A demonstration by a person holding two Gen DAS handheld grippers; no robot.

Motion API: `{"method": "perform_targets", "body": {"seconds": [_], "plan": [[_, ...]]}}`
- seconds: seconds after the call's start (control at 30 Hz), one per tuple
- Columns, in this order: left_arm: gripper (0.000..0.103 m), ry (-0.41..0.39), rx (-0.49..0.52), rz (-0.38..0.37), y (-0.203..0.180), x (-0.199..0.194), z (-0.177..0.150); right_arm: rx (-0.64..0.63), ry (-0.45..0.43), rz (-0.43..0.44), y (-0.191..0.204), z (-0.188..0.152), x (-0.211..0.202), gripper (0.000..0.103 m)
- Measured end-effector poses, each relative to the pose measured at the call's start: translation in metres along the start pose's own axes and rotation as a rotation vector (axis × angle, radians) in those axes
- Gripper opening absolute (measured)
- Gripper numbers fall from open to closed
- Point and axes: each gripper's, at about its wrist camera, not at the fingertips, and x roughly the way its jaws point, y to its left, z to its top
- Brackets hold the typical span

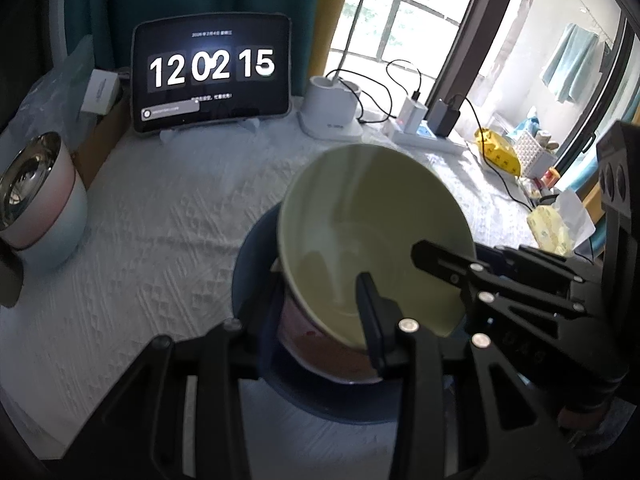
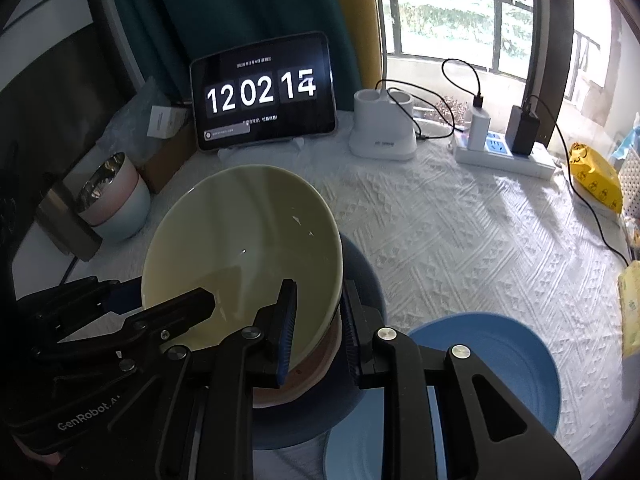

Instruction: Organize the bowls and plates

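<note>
the pale green bowl [image 2: 240, 248] is in the air, tilted, and gripped from two sides at once. the right gripper [image 2: 318, 326] is clamped on its near rim, one blue-padded finger inside the bowl and the other outside against the wall. the left gripper [image 1: 320, 320] looks clamped on the opposite rim: one finger sits inside the bowl, but its partner is hidden under the bowl, so that grip is a judgement. directly beneath, a pink dish [image 2: 316, 372] sits on a dark blue plate [image 2: 360, 280], and the green bowl hangs just above the pink one, close but whether they touch i cannot tell.

so this looks like the stacking step nearly finished: the green bowl needs to level out, settle into the pink dish, and then both grippers must let go.

moving outward, a light blue plate [image 2: 504, 364] lies just beside the dark blue one on the right, apart from the stack, with another light blue piece [image 2: 360, 448] at the bottom edge; those look like work left over. far left, near the table edge, two bowls with steel insides are already nested [image 1: 44, 200], pink over pale blue, so that pile reads as done.

all of it rests on a white textured tablecloth [image 2: 460, 240], with a tablet clock [image 2: 262, 94] propped at the back.
</note>
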Motion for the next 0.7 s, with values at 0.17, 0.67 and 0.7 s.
{"method": "perform_targets", "body": {"seconds": [0.17,0.67,0.7], "plan": [[0.038,0.012,-0.007,0.005,0.003,0.003,-0.005,0.001,0.022,0.003,0.003,-0.006,0.006,0.024],[0.038,0.015,0.048,0.035,-0.005,0.008,-0.018,0.029,0.073,0.008,-0.001,-0.019,0.012,0.024],[0.038,0.014,0.048,0.034,-0.005,0.008,-0.018,0.028,0.074,0.007,-0.001,-0.019,0.012,0.024]]}}
